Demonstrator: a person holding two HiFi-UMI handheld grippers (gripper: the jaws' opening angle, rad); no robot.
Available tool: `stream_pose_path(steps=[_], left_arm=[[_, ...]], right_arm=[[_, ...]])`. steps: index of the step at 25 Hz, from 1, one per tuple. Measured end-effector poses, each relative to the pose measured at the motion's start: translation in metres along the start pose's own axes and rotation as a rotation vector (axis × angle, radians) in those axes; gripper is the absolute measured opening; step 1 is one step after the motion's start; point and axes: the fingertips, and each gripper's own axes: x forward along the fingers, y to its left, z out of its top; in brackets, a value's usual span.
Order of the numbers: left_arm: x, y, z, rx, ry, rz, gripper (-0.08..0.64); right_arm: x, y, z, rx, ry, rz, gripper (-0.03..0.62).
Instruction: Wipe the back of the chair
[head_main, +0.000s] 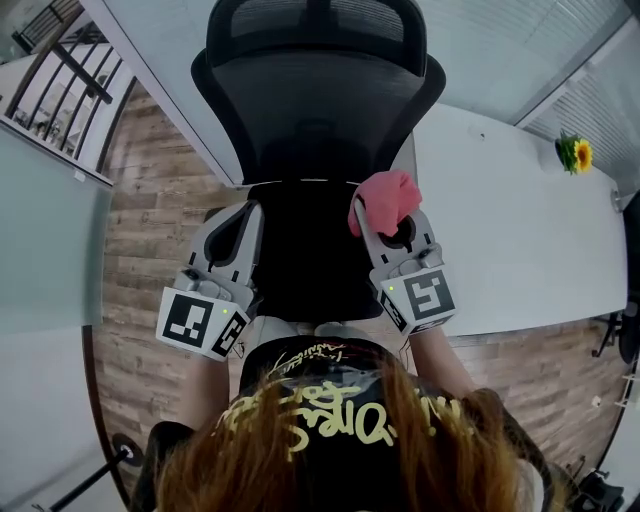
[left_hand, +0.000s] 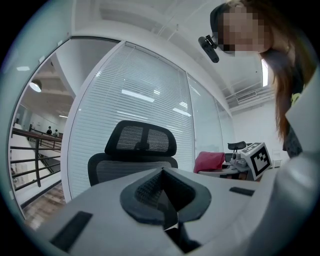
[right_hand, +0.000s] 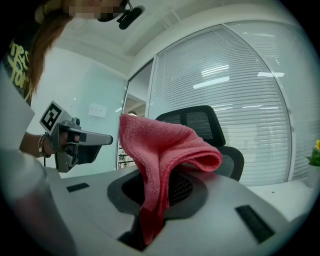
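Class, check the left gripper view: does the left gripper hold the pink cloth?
No, the left gripper has its jaws together, nothing between them; the pink cloth is clamped in the right gripper.

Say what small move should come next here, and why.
Probably push the right gripper forward until the cloth meets the chair back. The cloth is pinched in its jaws but sits short of the chair back, so there is no wiping contact yet.

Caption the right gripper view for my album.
Right gripper, shut on a pink cloth, faces the black mesh chair.
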Motion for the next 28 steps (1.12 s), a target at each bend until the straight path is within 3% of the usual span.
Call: stream_pose_path(steps=[8, 22, 28], left_arm=[[0.002, -0.002, 0.000, 0.011, 0.003, -0.002, -0.008], [0.002, -0.005, -0.002, 0.005, 0.000, 0.003, -0.008], [0.003, -0.005, 0.001, 0.000, -0.006, 0.011, -0.008]], right_arm=[[0.001, 0.016, -0.005, -0.083, 0.037, 0.050, 0.064], [-0.001, 0.015, -0.007, 0.002, 0.018, 0.070, 0.064], [-0.001, 0.013, -0.003, -0.005, 0.015, 0.074, 0.063]])
